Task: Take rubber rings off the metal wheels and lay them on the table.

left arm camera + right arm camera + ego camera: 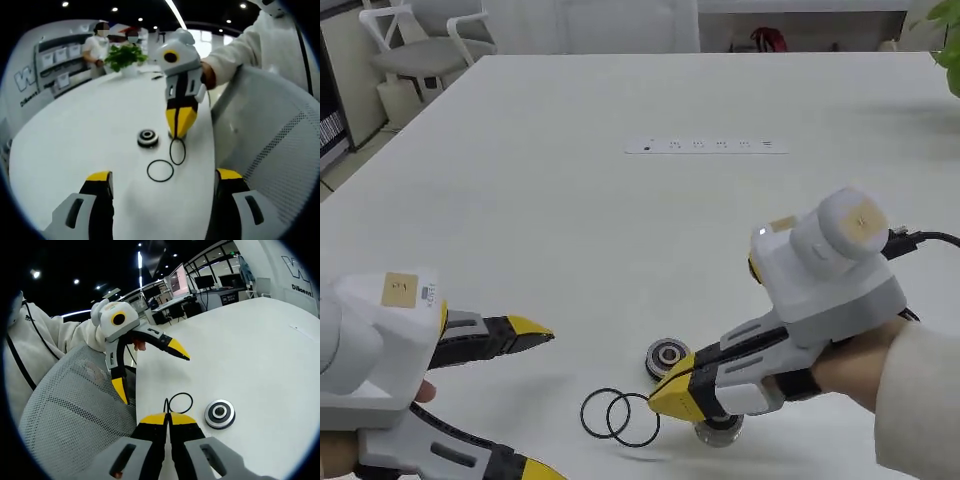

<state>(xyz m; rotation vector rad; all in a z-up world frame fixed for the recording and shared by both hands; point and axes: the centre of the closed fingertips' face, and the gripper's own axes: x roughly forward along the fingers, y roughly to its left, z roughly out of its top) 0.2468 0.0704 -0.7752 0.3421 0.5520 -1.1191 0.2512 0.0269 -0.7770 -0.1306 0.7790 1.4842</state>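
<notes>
Spreading across the scene, the white table (620,230) gives you the bare surface where the rings are meant to end up. Your left gripper (544,402) waits at the near left, jaws wide apart with nothing between them, apparently held clear while the other works. Your right gripper (660,398) reaches in from the near right, jaws pressed together on a thin black rubber ring (181,394). Its loop trails out ahead of the tips, on or just above the tabletop, which reads as the laying-down step. A metal wheel (668,355) sits just beyond those tips, with no ring visible on it. A second rubber ring (148,171) lies flat just left of the pinched one, overlapping it from your headset's angle. A metallic object (720,430) shows beneath the right gripper; whether it is another wheel cannot be told.
</notes>
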